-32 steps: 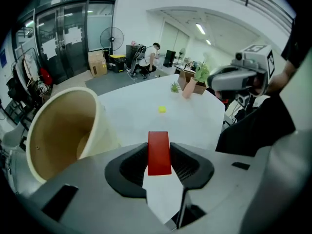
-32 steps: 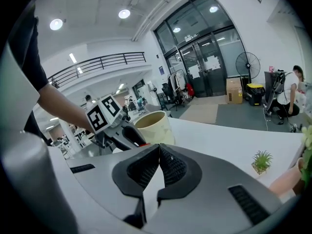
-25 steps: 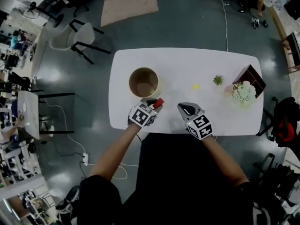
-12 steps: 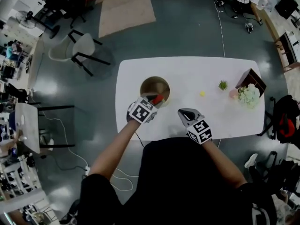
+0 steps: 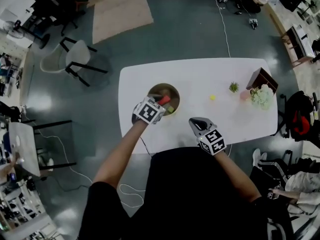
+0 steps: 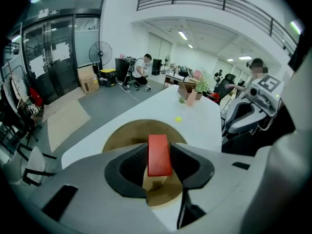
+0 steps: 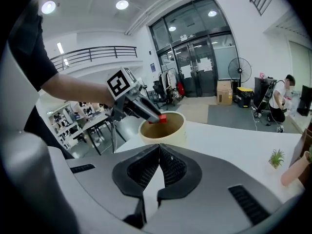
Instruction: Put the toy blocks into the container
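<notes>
My left gripper (image 5: 159, 104) (image 6: 159, 162) is shut on a red block (image 6: 159, 154) (image 5: 164, 100) (image 7: 162, 118) and hangs over the open mouth of the round tan container (image 5: 165, 92) (image 6: 126, 133) (image 7: 163, 128) on the white table (image 5: 200, 79). A yellowish-green block (image 5: 170, 109) lies inside the container. A small yellow block (image 5: 212, 97) (image 6: 178, 119) rests on the table to the right. My right gripper (image 5: 197, 124) (image 7: 159, 172) is shut and empty, low over the table's near edge.
A small green plant (image 5: 233, 87), a pink cup (image 5: 244, 95), white flowers (image 5: 262, 96) and a dark wooden box (image 5: 262, 78) stand at the table's right end. Chairs (image 5: 75, 61) and a rug (image 5: 120, 9) lie beyond the table on the left.
My left gripper has carried the red block from the table in front of the container to above its opening. My right gripper has drawn back a little toward the near edge.
</notes>
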Tool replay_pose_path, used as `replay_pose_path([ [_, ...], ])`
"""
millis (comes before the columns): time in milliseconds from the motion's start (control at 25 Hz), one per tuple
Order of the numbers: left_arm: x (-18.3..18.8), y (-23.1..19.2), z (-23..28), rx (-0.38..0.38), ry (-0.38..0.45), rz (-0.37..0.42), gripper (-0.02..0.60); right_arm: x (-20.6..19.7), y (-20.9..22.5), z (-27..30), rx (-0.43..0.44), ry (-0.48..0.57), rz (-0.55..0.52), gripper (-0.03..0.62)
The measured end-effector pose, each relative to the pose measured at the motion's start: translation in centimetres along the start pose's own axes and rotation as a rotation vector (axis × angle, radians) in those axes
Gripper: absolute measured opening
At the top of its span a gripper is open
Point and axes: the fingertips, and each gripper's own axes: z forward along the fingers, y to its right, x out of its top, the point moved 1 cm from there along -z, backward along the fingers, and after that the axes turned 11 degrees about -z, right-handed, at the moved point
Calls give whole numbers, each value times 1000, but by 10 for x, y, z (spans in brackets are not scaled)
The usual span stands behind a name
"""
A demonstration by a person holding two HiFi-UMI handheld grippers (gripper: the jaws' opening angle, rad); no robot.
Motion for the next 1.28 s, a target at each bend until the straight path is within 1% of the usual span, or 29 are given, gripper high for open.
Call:
replay_pose_path([
  [200, 3, -1, 6, -25, 2, -2, 134, -6, 2, -6, -28, -26, 27, 0],
  [240, 4, -3, 6, -23, 4, 2, 124, -6, 3, -7, -33, -27, 28, 0],
  [440, 3, -6, 6, -17, -1, -7, 124, -7, 4, -10, -41, -30, 32, 0],
  [760, -3, -9, 4, 20, -5, -14, 124, -11, 4, -12, -15, -25, 31, 0],
  [840, -3, -7, 2, 13, 0, -50, 124, -12, 4, -14, -6, -23, 29, 0],
  [960, 0, 1, 2, -27, 33, -136, 124, -15, 7, -19, 1, -17, 29, 0],
  [1000, 1, 3, 2, -24, 38, -142, 123, -16, 9, -22, 2, -13, 32, 0],
  [1120, 4, 11, 0, 5, 42, -126, 118, -21, 18, -30, 0, 0, 54, 0],
  [1200, 9, 22, 0, -5, 66, -160, 112, -24, 26, -37, -3, 4, 68, 0],
  [1280, 16, 32, -2, -7, 95, -197, 79, -27, 34, -43, -7, 9, 76, 0],
])
